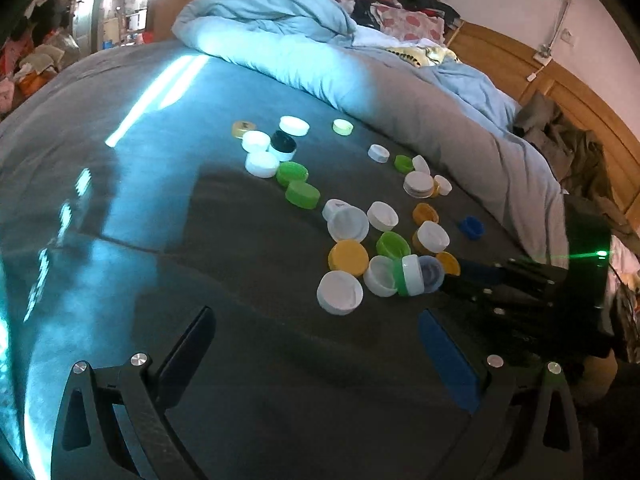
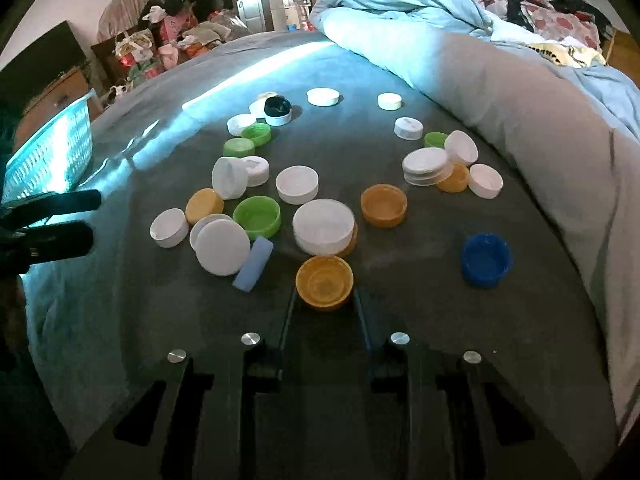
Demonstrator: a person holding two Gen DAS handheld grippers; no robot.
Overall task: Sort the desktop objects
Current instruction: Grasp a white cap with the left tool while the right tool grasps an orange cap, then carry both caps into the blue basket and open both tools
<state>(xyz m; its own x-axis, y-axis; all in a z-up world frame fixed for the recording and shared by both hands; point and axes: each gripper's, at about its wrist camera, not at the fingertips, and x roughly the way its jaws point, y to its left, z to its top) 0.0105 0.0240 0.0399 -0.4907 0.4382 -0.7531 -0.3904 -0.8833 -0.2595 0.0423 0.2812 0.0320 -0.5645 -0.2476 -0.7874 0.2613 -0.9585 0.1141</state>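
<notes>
Bottle caps (image 2: 297, 184) in white, green, orange and blue lie scattered and unsorted across the grey bedsheet (image 2: 400, 60), most toward its quilt-side edge. The right gripper (image 2: 325, 304) clamps an upturned orange cap (image 2: 324, 282) at the near edge of the scatter; the left gripper (image 1: 316, 344) hangs wide apart, empty. A pale basket (image 2: 60, 148) at the left edge is cut off, its contents hidden.

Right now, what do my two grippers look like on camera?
Both are black frames with round silver bolts at the joints. The left gripper has one black finger and one blue finger. The right gripper has thin dark fingers, one edged blue, and a green light on its body.
</notes>
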